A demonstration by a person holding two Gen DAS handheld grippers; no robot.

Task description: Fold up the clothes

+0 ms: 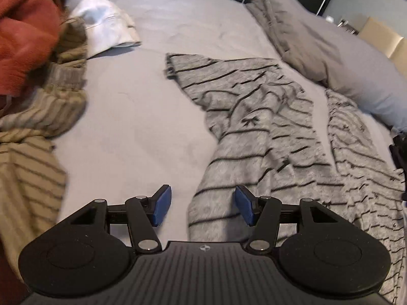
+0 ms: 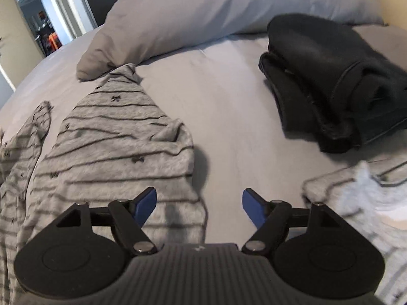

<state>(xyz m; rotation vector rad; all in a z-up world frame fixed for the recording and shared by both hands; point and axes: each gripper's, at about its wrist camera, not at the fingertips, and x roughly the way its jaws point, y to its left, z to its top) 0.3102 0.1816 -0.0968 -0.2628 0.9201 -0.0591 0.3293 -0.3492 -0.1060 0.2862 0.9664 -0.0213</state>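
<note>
pyjamas, grey with stripes, lie crumpled on the bed. left gripper and right gripper hang above them, jaws spread, holding nothing. next, i think: pinch two corners and pull flat.

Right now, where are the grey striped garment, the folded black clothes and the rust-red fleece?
grey striped garment (image 1: 254, 127): left wrist view, its crumpled middle.
folded black clothes (image 2: 330, 81): right wrist view, top of the stack.
rust-red fleece (image 1: 25, 25): left wrist view, its upper bulk.
</note>
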